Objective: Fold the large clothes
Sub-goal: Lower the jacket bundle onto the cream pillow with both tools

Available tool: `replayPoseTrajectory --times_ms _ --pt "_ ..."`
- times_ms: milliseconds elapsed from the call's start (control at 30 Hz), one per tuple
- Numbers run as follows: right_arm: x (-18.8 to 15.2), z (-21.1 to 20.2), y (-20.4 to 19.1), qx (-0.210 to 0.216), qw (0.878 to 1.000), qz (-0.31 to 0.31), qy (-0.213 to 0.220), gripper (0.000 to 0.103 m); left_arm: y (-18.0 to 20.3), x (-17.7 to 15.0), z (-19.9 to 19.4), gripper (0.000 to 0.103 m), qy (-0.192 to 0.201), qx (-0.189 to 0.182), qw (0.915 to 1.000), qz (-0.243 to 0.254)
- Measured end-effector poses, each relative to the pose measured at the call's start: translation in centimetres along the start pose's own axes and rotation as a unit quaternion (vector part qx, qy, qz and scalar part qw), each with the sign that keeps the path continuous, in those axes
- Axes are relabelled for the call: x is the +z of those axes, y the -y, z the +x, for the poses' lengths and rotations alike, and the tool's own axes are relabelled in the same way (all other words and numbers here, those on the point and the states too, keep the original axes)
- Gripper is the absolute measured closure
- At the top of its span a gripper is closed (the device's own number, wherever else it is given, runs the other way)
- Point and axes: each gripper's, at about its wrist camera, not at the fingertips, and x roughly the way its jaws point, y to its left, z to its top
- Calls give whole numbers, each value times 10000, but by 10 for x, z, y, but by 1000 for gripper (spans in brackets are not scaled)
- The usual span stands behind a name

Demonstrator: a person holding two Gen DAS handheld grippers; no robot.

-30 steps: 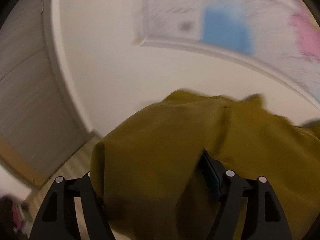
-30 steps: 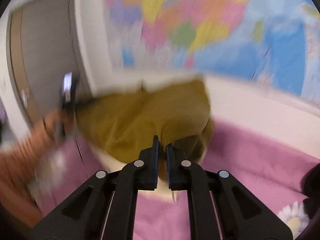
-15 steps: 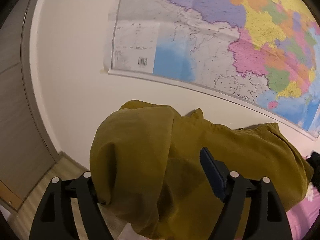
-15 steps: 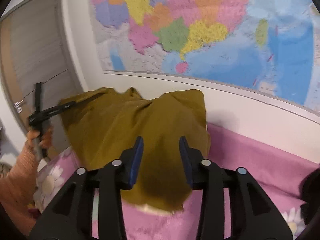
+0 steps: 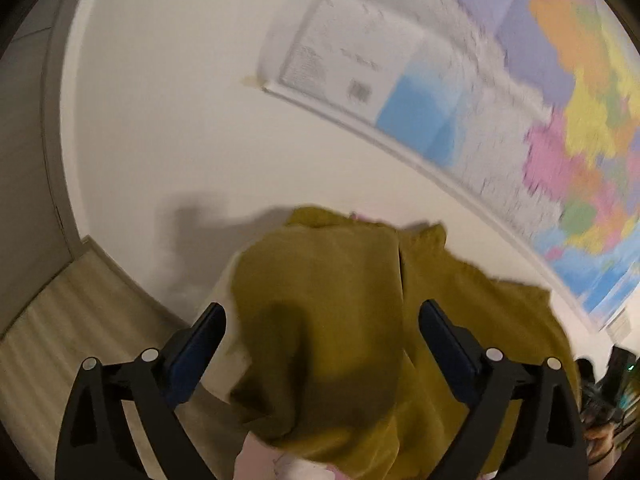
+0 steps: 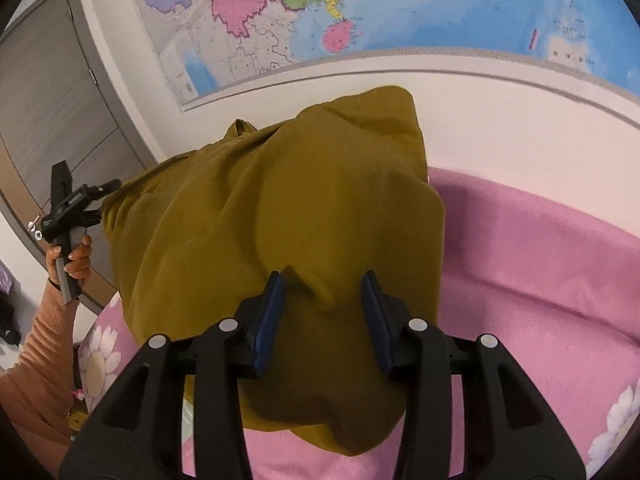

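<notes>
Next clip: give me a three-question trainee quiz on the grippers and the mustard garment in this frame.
1. True or false: the right gripper is clamped shut on the mustard-yellow cloth garment.
2. What does the garment lie on? A) pink flowered blanket B) bare wooden floor C) grey door
3. Fill in: the left gripper has its jaws ____.

Key: 1 false, its jaws stand apart; 2 A; 3 open.

The left gripper (image 5: 322,322) has its jaws spread wide. The right gripper (image 6: 325,294) is parted too (less widely). The person's left hand (image 6: 74,258), in an orange sleeve, grips its handle upright.
</notes>
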Motion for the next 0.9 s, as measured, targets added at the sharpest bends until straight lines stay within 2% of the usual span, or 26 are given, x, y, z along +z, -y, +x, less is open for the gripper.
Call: replayPoseTrajectory --times_ms 33,133,267,333,367,433,500,533,600,633,733,767,833,900 --pt "1 -1 0 -2 10000 17 6 62 -2 -2 -11 10 223 140 9997 -13" --pt "3 -14 -5 -10 9996 77 277 61 11 -5 -29 10 529 175 9983 159" --pt "11 -40 -27 98 9958 -270 873 61 65 -23 -45 11 881 346 9863 1349" --pt "16 -41 -41 242 9947 -447 891 61 87 -33 -33 11 774 357 9795 1827" --pt "17 -34 -48 303 9950 -566 760 61 89 -36 -26 11 700 436 9784 1897" --pt "16 -18 -51 265 9968 -577 483 62 81 -39 4 11 321 689 9807 1800" --pt "8 -2 -44 464 9980 -411 154 62 54 -42 37 11 -214 792 9876 1338" --pt "4 3 -38 528 9982 -290 66 63 39 -45 50 10 -466 633 9913 1059" --pt "0 4 -31 623 9979 -152 39 63 21 -49 56 9 -614 360 9956 614" --pt "0 2 -29 646 9978 -119 44 63 20 -49 52 10 -555 403 9960 569" --pt "3 -9 -31 602 9979 -205 112 61 36 -46 32 12 -183 910 9922 835" --pt "5 -16 -31 588 9978 -230 201 61 46 -46 19 12 50 996 9905 947" --pt "7 -29 -27 464 9979 -184 409 61 71 -50 -4 11 415 952 9868 1242" --pt "8 -35 -18 311 9981 -87 524 59 95 -62 -15 7 595 938 9803 1632"
